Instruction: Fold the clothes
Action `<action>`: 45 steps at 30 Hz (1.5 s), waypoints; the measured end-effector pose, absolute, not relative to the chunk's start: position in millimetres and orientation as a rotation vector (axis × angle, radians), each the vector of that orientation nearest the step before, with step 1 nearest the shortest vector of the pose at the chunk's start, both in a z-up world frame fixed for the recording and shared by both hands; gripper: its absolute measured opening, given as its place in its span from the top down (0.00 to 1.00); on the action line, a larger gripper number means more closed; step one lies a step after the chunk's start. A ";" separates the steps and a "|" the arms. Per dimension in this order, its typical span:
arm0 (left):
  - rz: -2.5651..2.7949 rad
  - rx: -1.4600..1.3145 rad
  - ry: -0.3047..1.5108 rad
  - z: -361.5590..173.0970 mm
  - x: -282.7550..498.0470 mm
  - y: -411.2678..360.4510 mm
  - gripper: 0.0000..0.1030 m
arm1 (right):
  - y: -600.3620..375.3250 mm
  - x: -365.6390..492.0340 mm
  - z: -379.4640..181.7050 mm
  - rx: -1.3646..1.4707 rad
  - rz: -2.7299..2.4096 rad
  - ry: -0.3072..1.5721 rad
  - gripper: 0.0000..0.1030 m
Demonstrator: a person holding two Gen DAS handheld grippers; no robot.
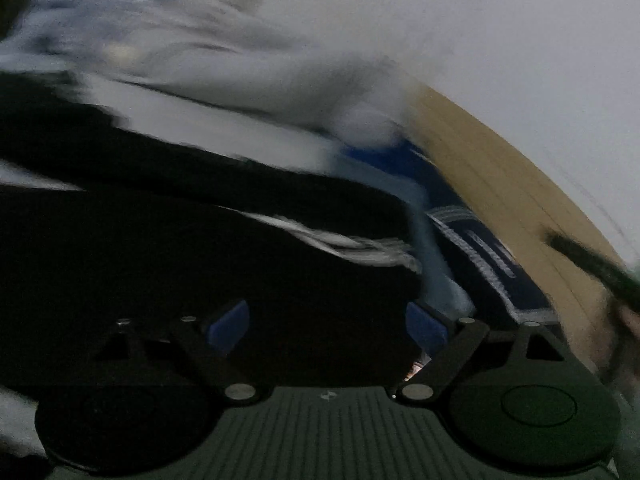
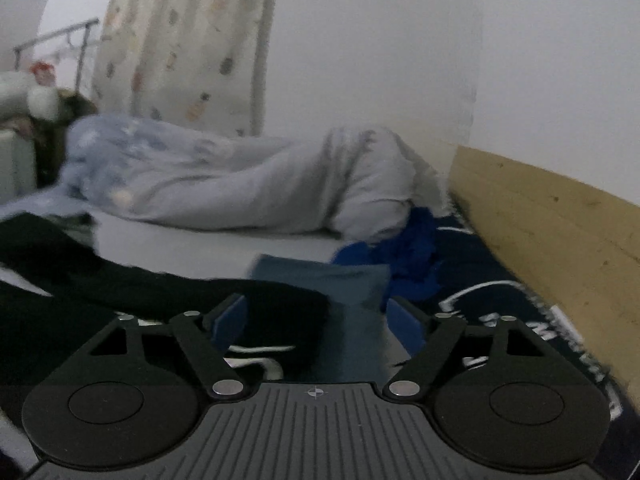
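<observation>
The right gripper [image 2: 316, 322] has its blue pads spread wide with nothing pinched between them; the left gripper [image 1: 326, 326] is spread just as wide and also empty, though its view is heavily blurred. Both hang low over a bed [image 2: 208, 246] with a white sheet. Directly under and ahead of the right gripper lies a black garment [image 2: 132, 284], stretched long from the left edge toward the centre, its long axis running roughly left to right. Just beside its right end sits a grey-blue cloth [image 2: 340, 280], and behind that a crumpled bright blue cloth [image 2: 412, 252]. To the right lies a navy fabric [image 2: 520, 320] with white lettering, against a pale wooden board [image 2: 560, 220] that runs along the white wall [image 2: 380, 40]. Further back a rumpled pale blue duvet [image 2: 240, 176] crosses the bed, with a patterned curtain [image 2: 184, 40] hanging behind it. In the left view the black garment [image 1: 160, 240] fills the lower frame.
</observation>
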State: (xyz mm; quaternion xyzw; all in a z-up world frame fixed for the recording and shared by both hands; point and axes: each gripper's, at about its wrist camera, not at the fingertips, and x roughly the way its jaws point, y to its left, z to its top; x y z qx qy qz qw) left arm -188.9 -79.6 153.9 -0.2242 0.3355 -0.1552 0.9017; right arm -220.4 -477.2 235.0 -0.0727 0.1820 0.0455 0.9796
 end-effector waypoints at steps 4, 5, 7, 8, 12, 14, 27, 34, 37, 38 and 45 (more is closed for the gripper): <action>-0.083 -0.585 0.627 149.0 -215.5 15.7 0.09 | -427.9 -254.5 252.6 -0.105 0.171 0.335 0.17; -0.020 -0.616 0.610 146.3 -223.1 38.9 0.09 | -415.6 -259.5 254.2 -0.090 0.188 0.327 0.17; 0.092 -0.686 0.579 140.4 -242.2 84.1 0.09 | -386.7 -269.3 256.0 -0.056 0.235 0.310 0.17; 0.146 -0.721 0.563 137.2 -251.6 106.7 0.09 | -373.3 -272.0 255.4 -0.046 0.255 0.304 0.17; 0.333 -0.874 0.490 119.8 -286.6 194.8 0.09 | -319.2 -274.7 250.5 0.000 0.347 0.333 0.16; 0.401 -0.942 0.463 105.0 -293.3 230.1 0.09 | -294.5 -275.5 250.4 0.011 0.392 0.360 0.16; 0.459 -1.115 0.446 4.0 -268.1 395.9 0.11 | -167.8 -272.7 261.9 0.109 0.590 0.479 0.16; 0.443 -1.080 0.529 -17.8 -238.4 416.2 0.34 | -103.3 -269.4 263.8 0.050 0.632 0.520 0.16; 0.446 -1.047 0.547 -16.3 -236.4 423.7 0.77 | -71.1 -265.6 259.1 0.012 0.672 0.535 0.16; 0.430 -1.046 0.550 -14.9 -236.5 426.1 0.81 | -57.7 -264.6 255.1 -0.012 0.690 0.537 0.16; 0.338 -1.069 0.532 10.1 -238.1 437.5 0.81 | 98.8 -253.8 184.4 -0.218 0.952 0.552 0.16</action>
